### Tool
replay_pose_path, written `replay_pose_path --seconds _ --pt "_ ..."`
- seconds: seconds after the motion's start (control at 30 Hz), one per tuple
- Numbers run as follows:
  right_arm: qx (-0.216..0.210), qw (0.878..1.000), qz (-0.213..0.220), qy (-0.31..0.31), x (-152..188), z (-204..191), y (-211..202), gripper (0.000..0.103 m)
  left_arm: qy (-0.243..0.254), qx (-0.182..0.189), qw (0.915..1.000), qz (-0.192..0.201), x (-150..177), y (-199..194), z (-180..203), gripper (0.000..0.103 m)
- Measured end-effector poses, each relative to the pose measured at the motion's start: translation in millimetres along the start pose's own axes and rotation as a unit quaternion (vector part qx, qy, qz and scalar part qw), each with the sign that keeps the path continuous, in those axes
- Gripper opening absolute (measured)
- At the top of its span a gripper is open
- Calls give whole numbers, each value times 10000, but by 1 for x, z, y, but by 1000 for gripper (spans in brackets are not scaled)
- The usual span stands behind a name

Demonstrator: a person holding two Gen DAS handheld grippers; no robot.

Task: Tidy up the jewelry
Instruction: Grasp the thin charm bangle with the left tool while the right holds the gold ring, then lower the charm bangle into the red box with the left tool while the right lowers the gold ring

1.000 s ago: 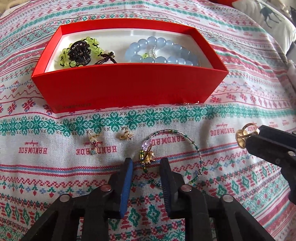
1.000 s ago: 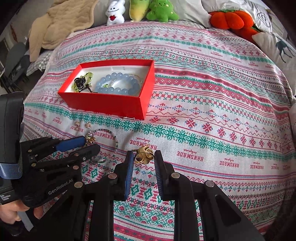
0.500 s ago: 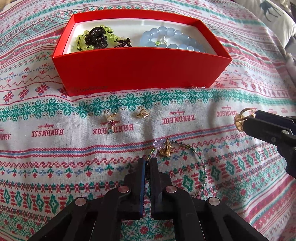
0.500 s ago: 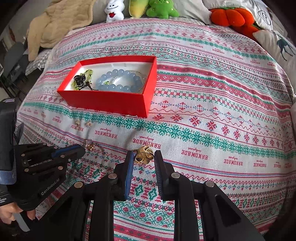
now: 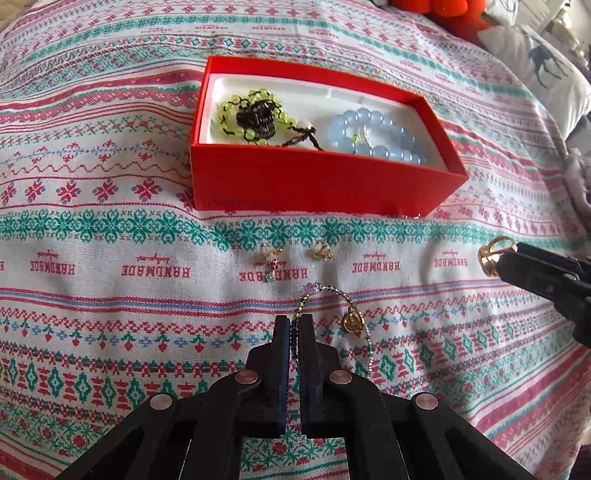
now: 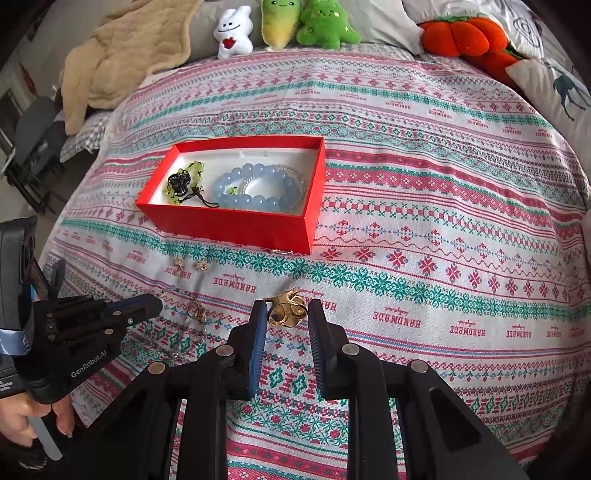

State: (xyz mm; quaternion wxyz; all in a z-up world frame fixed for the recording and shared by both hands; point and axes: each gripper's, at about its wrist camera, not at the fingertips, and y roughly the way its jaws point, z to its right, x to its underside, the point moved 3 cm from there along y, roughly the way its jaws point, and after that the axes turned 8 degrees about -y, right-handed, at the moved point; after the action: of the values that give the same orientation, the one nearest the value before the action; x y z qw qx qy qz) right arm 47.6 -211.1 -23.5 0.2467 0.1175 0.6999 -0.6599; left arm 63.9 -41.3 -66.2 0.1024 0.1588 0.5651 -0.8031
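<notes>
Pinched shut, left gripper [image 5: 294,320] jaws, thin beaded bracelet [image 5: 334,295] strand caught between the pads, rest of the loop and its gold charm trailing just right of the fingertips, whether lifted off the patterned cloth [image 5: 110,295] or lying on it not clear. Partly closed, right gripper [image 6: 287,314] jaws, pressing on a gold ring [image 6: 286,312] from both sides. In front of the red box [image 5: 314,184], on the cloth: two small gold earrings [image 5: 295,256], side by side, near the box's front wall and apart from the bracelet. Inside the red box: green bead bracelet [image 5: 255,118] with a dark clip toward the left end, blue bead bracelet [image 5: 376,136] toward the right end. Far beyond the red box, along the bed's edge: plush toys [image 6: 288,26] and an orange plush [image 6: 461,33]. Lower left of the red box in the right wrist view: a hand [image 6: 22,417] gripping the left gripper's handle.
</notes>
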Motion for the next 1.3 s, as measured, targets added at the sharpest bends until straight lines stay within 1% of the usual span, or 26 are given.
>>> replay_pose_path --seconds 0.27,0.47,0.53,0.9,1.1,1.3 --pt "33 10000 -23 4 0 3 -5 24 -30 83 9996 255 -16 -20 0 0" --pt "69 9999 85 -28 -4 -1 -11 24 -28 171 9984 533 -29 -42 3 0" --pt "99 9998 165 -35 -8 -1 -15 24 -85 227 9979 601 -37 -44 7 0" --pt "-4 9986 492 197 -30 -3 -29 24 -516 495 9934 896 -62 -68 -4 0" --pt "-86 9975 614 332 -42 -10 -31 24 -728 850 9892 948 -76 -74 -1 0" --pt "-174 9970 609 448 -53 -16 -20 24 -898 1179 9843 958 -92 -65 8 0"
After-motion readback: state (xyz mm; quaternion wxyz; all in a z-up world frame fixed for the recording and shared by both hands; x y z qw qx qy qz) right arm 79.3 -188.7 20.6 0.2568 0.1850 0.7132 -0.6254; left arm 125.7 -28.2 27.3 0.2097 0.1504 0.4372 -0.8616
